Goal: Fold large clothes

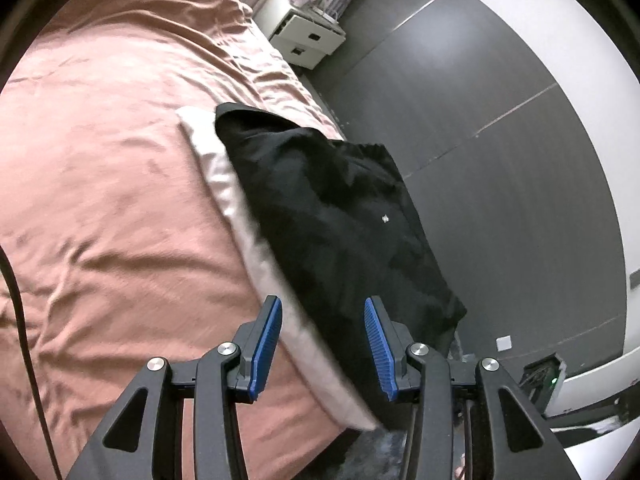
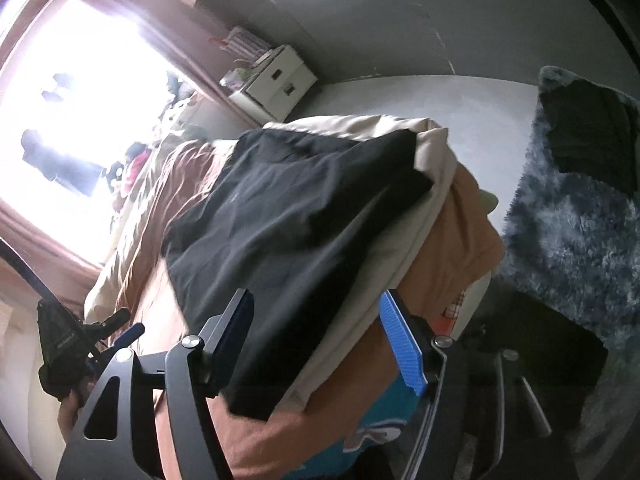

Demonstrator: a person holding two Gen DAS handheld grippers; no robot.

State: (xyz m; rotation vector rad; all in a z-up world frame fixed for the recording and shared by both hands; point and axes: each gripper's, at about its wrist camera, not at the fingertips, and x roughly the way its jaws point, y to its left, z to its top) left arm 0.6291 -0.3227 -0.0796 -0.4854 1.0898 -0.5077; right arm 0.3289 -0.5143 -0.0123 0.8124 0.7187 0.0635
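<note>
A folded black garment (image 1: 332, 216) lies on a folded cream cloth (image 1: 224, 184) at the edge of a bed with a salmon-pink cover (image 1: 112, 152). My left gripper (image 1: 322, 302) hovers over the near end of the stack, open, its blue pads (image 1: 268, 344) apart with nothing between them. In the right wrist view the black garment (image 2: 296, 216) tops the cream cloth (image 2: 400, 248) at the bed's corner. My right gripper (image 2: 316, 296) stands open over its near edge, the pads clear of the cloth. The left gripper (image 2: 100, 340) shows at the left, held by a hand.
A white nightstand (image 1: 308, 36) (image 2: 276, 80) stands beyond the bed on a dark grey floor (image 1: 480, 160). A shaggy grey rug (image 2: 580, 232) with another black garment (image 2: 592, 136) lies to the right. A bright window (image 2: 80, 100) is behind. A black cable (image 1: 20, 300) hangs left.
</note>
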